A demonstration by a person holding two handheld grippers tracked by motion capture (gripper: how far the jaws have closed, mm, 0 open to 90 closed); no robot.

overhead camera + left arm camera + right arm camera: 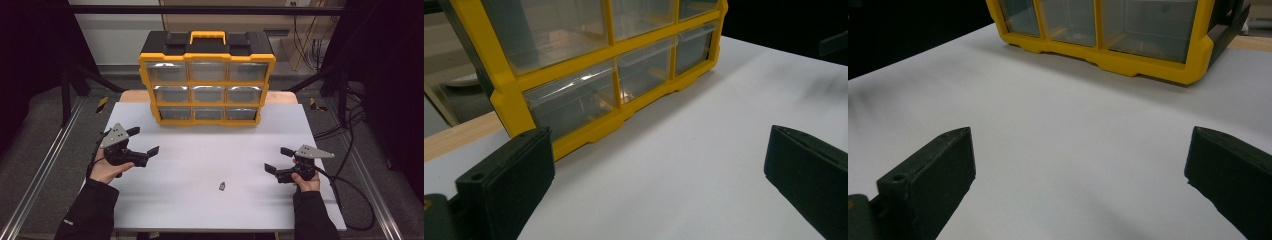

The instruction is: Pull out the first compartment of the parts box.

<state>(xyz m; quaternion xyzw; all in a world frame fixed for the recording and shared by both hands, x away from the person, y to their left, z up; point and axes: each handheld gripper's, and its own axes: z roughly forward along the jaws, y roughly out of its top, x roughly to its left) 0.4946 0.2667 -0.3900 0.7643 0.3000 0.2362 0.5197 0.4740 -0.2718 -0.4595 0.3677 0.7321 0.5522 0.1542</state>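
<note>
The white table (210,150) carries a yellow drawer cabinet (207,85) at its far edge, all nine clear drawers looking shut. Your left gripper (142,142) and right gripper (277,160) sit low at either side, each with jaws spread wide and holding nothing. The small dark part (222,186) lies alone on the near middle of the table, nearer your right gripper. Bring that gripper over it, straddle it squarely, then close gently; it is tiny and could skid.

Yellow-and-black organizer (207,80), white table (200,160)
</note>
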